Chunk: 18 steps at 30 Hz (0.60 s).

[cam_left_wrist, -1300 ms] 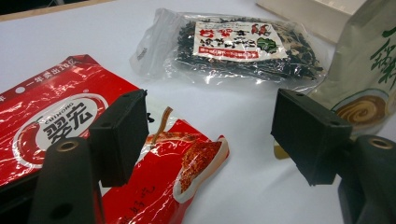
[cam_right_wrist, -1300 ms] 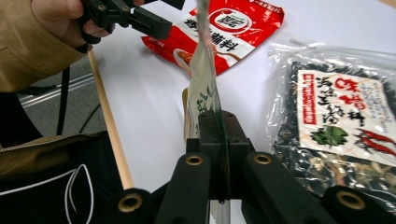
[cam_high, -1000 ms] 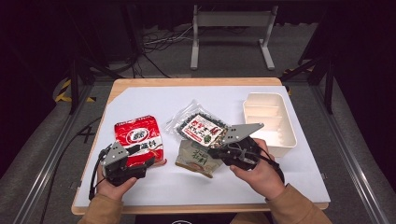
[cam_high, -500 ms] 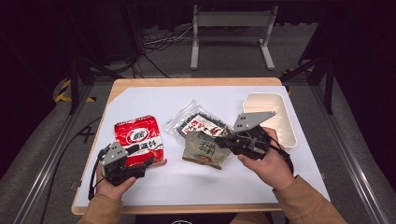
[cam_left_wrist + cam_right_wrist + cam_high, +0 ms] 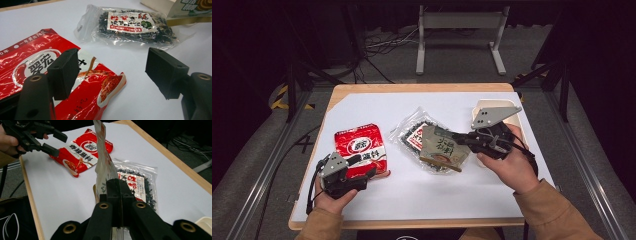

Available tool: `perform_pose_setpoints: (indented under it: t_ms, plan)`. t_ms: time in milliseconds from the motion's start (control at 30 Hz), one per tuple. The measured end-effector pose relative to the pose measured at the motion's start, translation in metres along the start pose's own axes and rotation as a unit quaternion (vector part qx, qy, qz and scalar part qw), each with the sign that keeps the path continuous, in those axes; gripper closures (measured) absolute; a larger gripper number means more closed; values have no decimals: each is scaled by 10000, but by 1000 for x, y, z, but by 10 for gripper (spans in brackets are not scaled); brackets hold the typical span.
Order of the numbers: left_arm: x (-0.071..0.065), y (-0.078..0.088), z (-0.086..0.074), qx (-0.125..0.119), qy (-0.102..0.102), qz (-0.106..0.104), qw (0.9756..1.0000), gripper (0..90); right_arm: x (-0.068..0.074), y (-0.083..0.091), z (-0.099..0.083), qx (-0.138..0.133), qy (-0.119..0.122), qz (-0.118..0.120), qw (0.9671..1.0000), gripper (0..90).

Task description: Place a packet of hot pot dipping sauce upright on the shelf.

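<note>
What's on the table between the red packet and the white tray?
In the high view, a clear bag of dark dried bits lies between the red packet and the white tray; the right gripper holds a beige pouch above it.

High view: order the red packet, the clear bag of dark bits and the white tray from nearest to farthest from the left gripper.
From the left gripper:
1. Red packet, right at its jaws, table's left.
2. Clear bag, mid-table.
3. White tray, far right edge.
</note>
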<state>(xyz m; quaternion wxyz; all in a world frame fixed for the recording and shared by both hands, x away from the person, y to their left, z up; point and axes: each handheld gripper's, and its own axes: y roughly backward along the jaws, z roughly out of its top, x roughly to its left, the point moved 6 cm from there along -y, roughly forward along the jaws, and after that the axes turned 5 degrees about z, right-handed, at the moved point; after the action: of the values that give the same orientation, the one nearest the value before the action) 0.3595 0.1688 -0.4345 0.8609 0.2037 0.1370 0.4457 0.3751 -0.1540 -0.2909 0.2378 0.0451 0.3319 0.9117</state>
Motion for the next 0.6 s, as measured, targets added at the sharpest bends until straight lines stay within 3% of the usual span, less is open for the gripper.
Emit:
perform_pose_setpoints:
  t_ms: [133,200,300,600]
  plan:
    - [0,-1,0,3,-9,-7,10000,273,-4,4,2,-43,39,-107,9999,893]
    - [1,-1,0,21,0,2,10000,272,-7,7,4,-58,209,-136,9997,893]
    - [2,-1,0,-6,30,10,10000,273,-13,11,5,1,262,-180,9995,893]
    - [3,0,0,-27,38,49,10000,271,-29,18,3,38,237,-34,9997,892]
